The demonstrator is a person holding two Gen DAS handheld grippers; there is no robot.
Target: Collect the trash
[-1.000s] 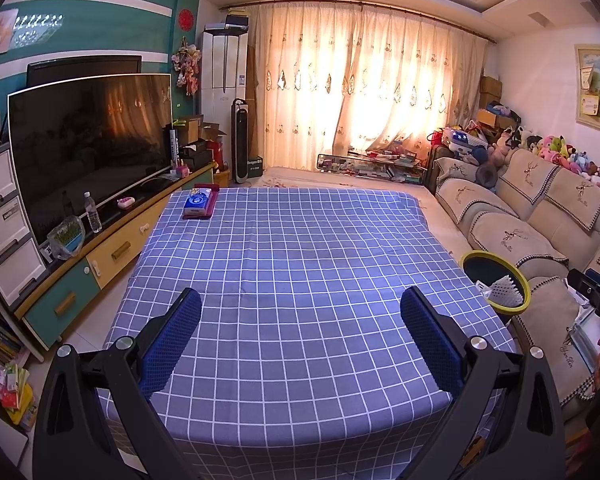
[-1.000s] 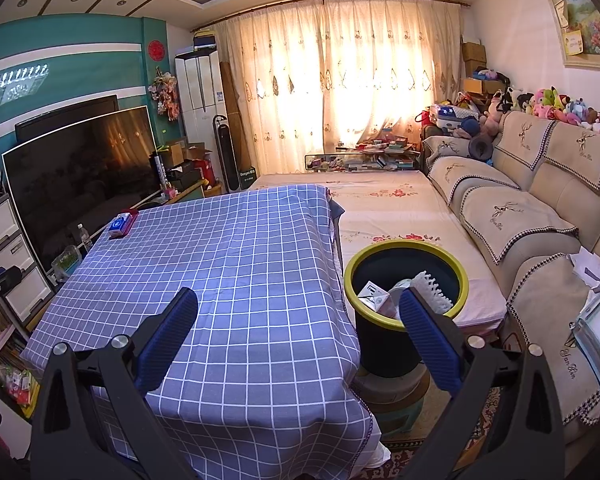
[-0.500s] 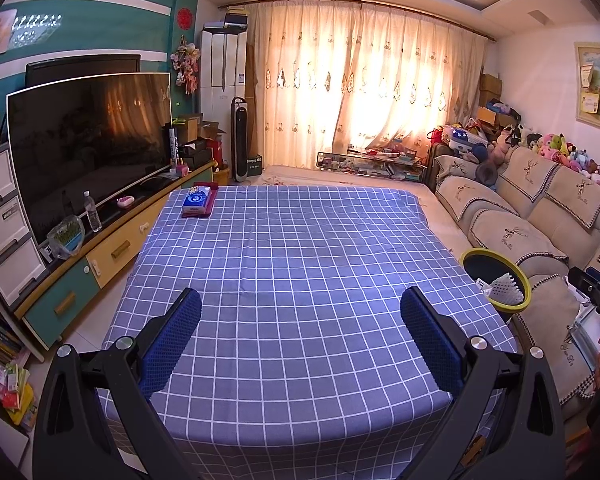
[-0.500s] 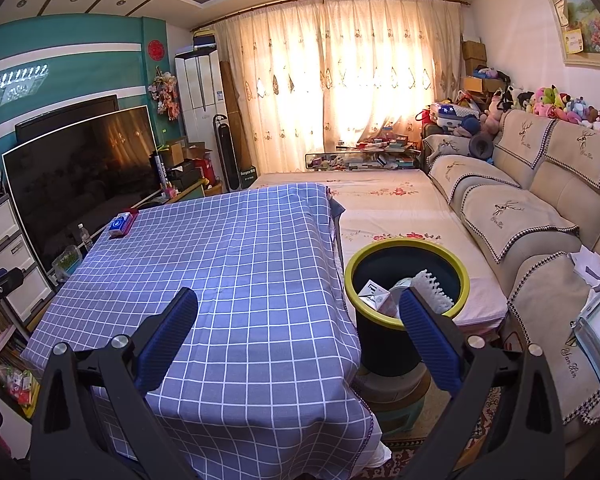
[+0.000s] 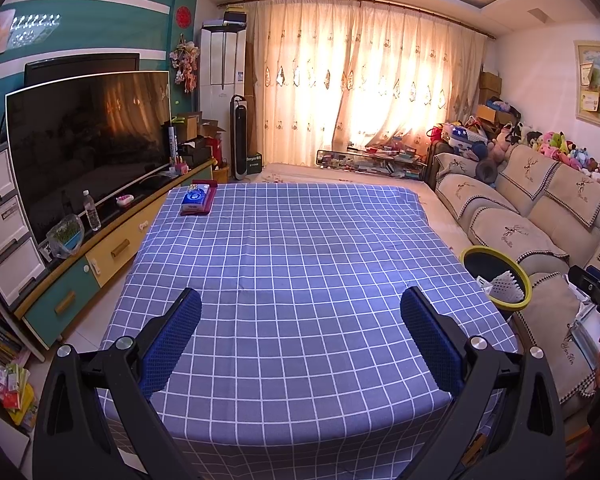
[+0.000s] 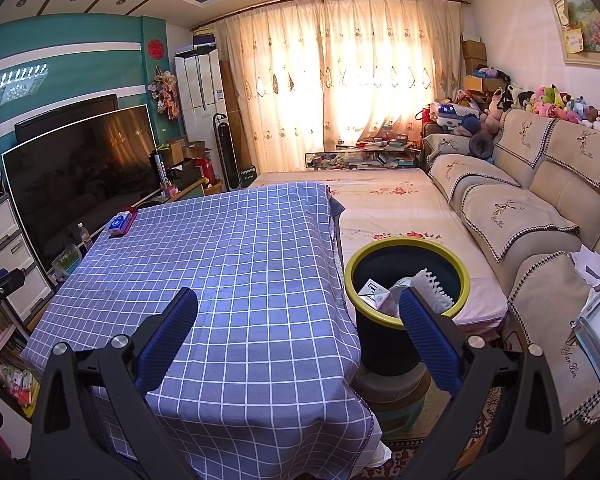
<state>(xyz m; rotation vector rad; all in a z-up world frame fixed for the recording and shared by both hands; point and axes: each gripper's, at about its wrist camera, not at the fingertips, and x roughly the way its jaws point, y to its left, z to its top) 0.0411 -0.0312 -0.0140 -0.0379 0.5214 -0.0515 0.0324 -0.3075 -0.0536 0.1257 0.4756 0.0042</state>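
Both tools hover at the near edge of the checked tablecloth [image 5: 300, 264]: the left gripper [image 5: 300, 320] gapes wide, holding nothing, and the right gripper [image 6: 298, 318] likewise. Just beside the table, the yellow-rimmed bin [image 6: 456, 276] already holds scraps [image 6: 424, 286]. Looks like collecting is nearly finished. Far off, only a blue tissue pack [image 5: 196, 197] remains; whether that's trash, I cannot tell. Any next move means a long reach.
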